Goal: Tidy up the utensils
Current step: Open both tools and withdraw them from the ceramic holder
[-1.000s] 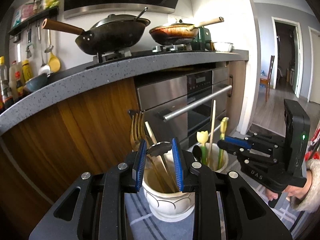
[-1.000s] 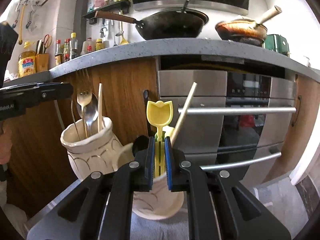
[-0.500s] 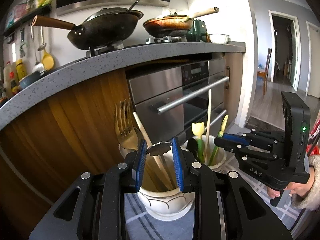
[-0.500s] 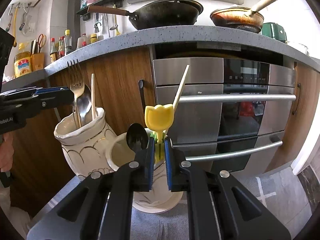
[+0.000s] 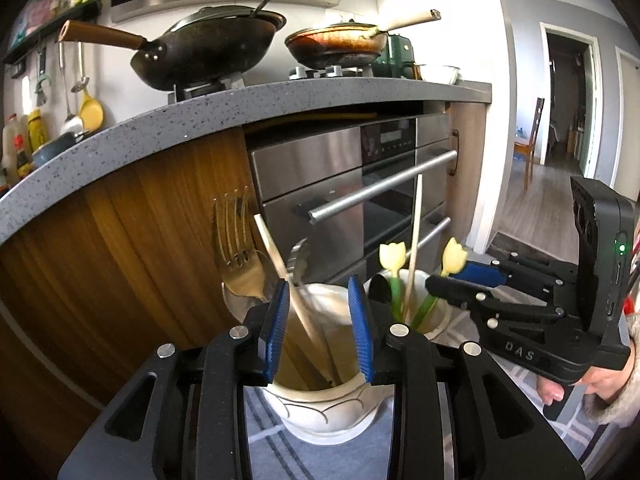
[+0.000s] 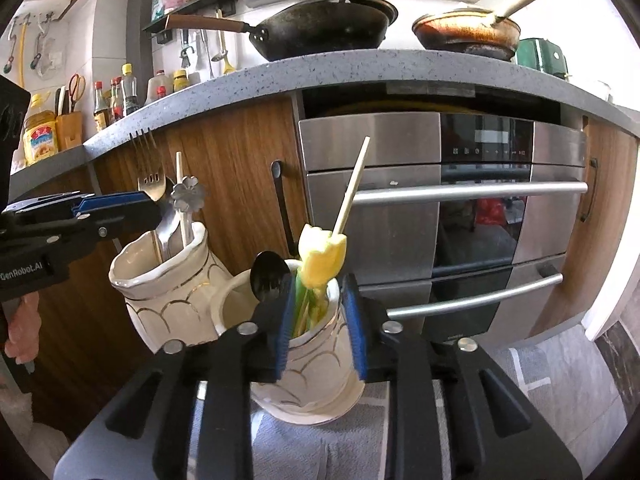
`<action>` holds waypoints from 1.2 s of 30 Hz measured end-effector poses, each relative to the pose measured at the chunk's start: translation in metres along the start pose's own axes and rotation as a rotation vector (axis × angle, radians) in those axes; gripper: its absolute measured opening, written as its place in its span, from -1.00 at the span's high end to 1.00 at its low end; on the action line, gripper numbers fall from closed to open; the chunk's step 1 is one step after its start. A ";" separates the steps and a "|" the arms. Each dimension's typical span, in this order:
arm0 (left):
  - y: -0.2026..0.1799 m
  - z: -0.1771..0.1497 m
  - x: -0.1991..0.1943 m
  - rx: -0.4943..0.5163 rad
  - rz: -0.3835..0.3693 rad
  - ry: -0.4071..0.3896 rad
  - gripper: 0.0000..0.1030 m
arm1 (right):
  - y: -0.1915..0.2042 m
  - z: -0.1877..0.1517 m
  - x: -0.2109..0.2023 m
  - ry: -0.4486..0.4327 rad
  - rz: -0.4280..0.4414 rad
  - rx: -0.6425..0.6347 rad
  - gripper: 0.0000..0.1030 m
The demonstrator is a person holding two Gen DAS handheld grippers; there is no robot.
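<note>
Two cream ceramic utensil holders stand side by side on a grey cloth (image 6: 540, 392), in front of a steel oven (image 6: 460, 208). The left gripper (image 5: 320, 320) hovers over the left holder (image 5: 328, 412) with its jaws wide apart, holding nothing; a gold fork (image 5: 234, 248), a chopstick and a flower-ended handle (image 6: 187, 196) stand inside. The right gripper (image 6: 318, 320), jaws also wide, straddles the right holder (image 6: 316, 372) (a yellow tulip-topped utensil (image 6: 322, 258), a black spoon (image 6: 269, 276) and a chopstick rise from it).
</note>
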State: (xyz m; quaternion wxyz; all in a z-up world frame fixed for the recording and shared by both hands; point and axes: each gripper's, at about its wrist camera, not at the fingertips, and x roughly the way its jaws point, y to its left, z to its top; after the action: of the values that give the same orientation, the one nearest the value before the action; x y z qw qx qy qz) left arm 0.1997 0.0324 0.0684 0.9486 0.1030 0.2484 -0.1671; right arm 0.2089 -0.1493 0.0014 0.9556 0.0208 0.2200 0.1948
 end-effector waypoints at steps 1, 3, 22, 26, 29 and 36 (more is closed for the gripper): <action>-0.001 0.002 -0.001 0.000 0.002 0.000 0.36 | 0.001 0.001 -0.002 0.001 -0.002 0.000 0.29; -0.003 0.005 -0.005 0.003 0.011 -0.004 0.31 | 0.003 0.003 -0.010 0.006 -0.010 0.002 0.14; -0.056 -0.015 -0.063 -0.030 0.007 0.020 -0.84 | -0.035 -0.035 -0.101 0.083 -0.033 0.199 -0.81; -0.073 -0.030 -0.057 -0.021 0.008 0.056 -0.85 | -0.045 -0.049 -0.104 0.093 -0.065 0.209 -0.86; -0.081 -0.039 -0.049 -0.025 0.003 0.082 -0.86 | -0.053 -0.057 -0.104 0.097 -0.085 0.214 -0.89; -0.091 -0.055 -0.029 -0.034 0.010 0.129 -0.86 | -0.063 -0.071 -0.101 0.109 -0.126 0.195 -0.89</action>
State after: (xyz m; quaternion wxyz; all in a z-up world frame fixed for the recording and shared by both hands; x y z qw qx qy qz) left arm 0.1184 -0.0287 0.0252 0.9329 0.0987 0.3115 -0.1513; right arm 0.1178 -0.2496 -0.0285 0.9460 0.0889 0.2904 0.1130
